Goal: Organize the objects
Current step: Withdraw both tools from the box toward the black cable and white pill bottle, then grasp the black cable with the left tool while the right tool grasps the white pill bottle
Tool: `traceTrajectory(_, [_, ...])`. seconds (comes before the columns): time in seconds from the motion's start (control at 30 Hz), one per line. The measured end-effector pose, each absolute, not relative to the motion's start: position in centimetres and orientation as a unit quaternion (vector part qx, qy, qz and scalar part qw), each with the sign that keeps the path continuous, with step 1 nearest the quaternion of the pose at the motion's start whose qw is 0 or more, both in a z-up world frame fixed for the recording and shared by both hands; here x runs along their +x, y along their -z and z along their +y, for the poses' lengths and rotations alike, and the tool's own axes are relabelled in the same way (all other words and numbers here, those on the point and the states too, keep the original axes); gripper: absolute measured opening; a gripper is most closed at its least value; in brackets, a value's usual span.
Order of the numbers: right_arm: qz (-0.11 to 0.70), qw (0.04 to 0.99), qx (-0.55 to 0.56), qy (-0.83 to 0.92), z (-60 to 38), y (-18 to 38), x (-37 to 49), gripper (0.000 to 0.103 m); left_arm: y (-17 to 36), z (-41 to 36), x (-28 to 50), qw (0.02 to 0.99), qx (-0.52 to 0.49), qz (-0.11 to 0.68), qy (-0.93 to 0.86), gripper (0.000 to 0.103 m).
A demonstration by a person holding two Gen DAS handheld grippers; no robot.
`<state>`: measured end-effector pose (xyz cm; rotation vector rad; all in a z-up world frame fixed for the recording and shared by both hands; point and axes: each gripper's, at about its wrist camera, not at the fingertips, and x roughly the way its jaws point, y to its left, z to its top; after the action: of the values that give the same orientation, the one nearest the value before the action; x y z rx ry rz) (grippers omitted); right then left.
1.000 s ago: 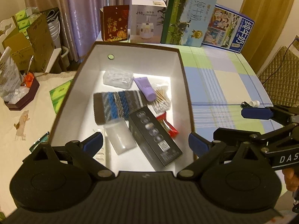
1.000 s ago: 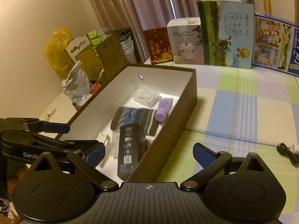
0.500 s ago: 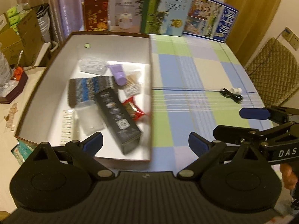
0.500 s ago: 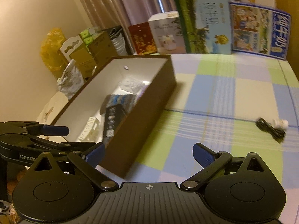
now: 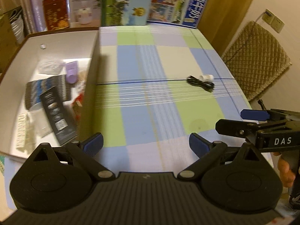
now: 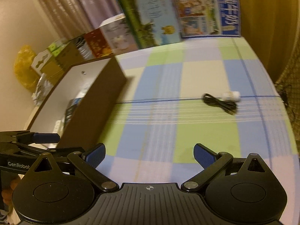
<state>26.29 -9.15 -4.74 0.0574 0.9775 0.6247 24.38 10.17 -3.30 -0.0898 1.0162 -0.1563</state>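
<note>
A brown box with a white inside (image 5: 56,37) (image 6: 97,101) stands at the table's left. It holds a black carton (image 5: 57,116), a striped cloth (image 5: 45,88), a purple tube (image 5: 72,72) and clear packets. A black cable with a white plug (image 5: 201,81) (image 6: 222,102) lies alone on the checked tablecloth, far ahead and to the right. My left gripper (image 5: 146,145) is open and empty over the cloth beside the box. My right gripper (image 6: 149,154) is open and empty, well short of the cable.
Several upright cartons (image 5: 131,1) (image 6: 153,18) line the table's far edge. A quilted chair back (image 5: 256,56) stands past the right edge. Cardboard boxes and a yellow bag (image 6: 24,65) sit left of the table.
Both grippers have swung right, away from the box interior toward the open tablecloth. The cable now sits nearer the centre of both views. Both stay open.
</note>
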Motion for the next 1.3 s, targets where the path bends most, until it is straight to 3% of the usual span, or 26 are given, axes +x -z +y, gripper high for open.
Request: traceTrajectory(1.3, [0.468, 0.873, 0.099, -0.096, -21.2, 11.5, 37.5, 0.098, 12.4, -5.9, 40.4, 0.852, 0.043, 0.491, 0.174, 0.096])
